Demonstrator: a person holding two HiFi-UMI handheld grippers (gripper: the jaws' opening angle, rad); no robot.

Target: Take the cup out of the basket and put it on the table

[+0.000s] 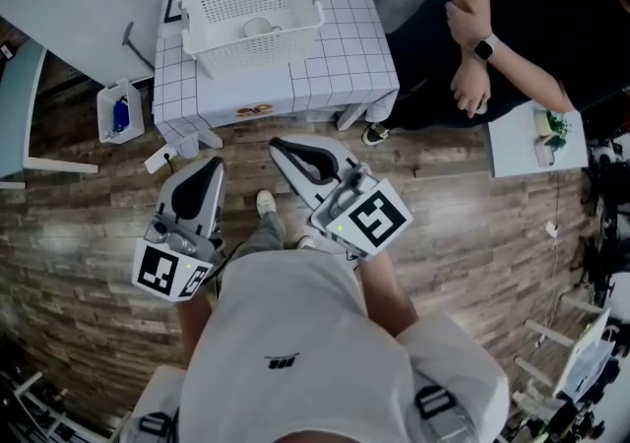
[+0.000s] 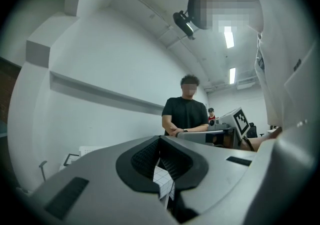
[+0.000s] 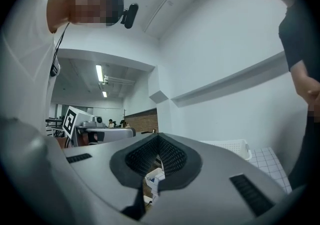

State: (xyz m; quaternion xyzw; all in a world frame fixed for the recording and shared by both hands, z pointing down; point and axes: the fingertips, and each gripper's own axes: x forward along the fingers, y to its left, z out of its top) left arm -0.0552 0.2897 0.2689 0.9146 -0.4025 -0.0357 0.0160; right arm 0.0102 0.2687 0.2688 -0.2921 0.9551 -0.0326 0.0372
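A white slatted basket [image 1: 251, 6] stands on a small table with a white grid cloth [image 1: 335, 57] at the top of the head view. A pale cup [image 1: 260, 28] lies inside the basket, near its middle. My left gripper [image 1: 211, 169] and right gripper [image 1: 280, 147] hang close to my body over the wood floor, well short of the table, both shut and empty. In the left gripper view the left gripper [image 2: 160, 143] has its jaws pressed together. In the right gripper view the right gripper [image 3: 158, 140] is likewise shut, with the basket [image 3: 233, 146] beyond it.
A person in black [image 1: 512, 28] stands with folded arms just right of the table. A small white bin [image 1: 120, 112] sits on the floor to the table's left. A white side table [image 1: 520, 146] is at the right, and a pale blue one [image 1: 18, 106] at the left.
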